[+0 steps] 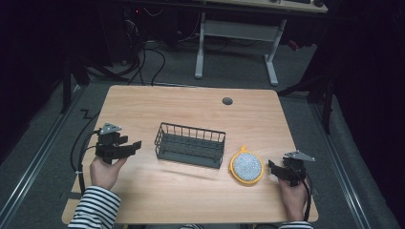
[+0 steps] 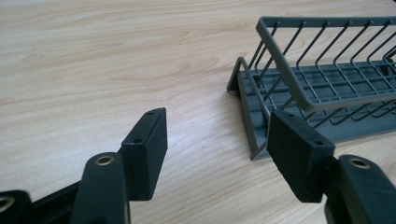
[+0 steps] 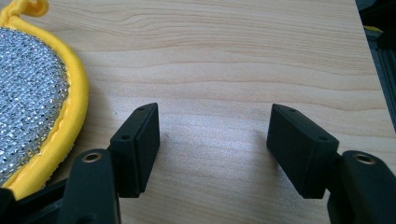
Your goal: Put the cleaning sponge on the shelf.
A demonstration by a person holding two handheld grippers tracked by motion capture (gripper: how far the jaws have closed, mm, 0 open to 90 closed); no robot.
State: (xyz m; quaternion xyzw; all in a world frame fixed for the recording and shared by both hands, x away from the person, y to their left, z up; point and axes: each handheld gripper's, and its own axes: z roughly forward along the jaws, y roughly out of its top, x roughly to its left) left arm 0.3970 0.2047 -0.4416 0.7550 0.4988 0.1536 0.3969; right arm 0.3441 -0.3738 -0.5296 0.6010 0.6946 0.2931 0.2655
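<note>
From the high view, your desk [image 1: 191, 102] carries one grey wire basket [image 1: 190, 144] near its middle and one round yellow-rimmed scouring pad [image 1: 247, 166] just beside the basket toward the right edge, while your left gripper [image 1: 135, 145] sits near the left edge and your right gripper [image 1: 270, 166] near the right edge, close to the pad. In the left gripper view, your left gripper's [image 2: 217, 142] two jaws stand wide apart and empty, the basket's [image 2: 322, 84] end just beyond the right-hand jaw. In the right gripper view, your right gripper [image 3: 215, 140] is also spread wide over bare wood, holding nothing, with the pad [image 3: 32, 93] lying just outside one jaw.
</note>
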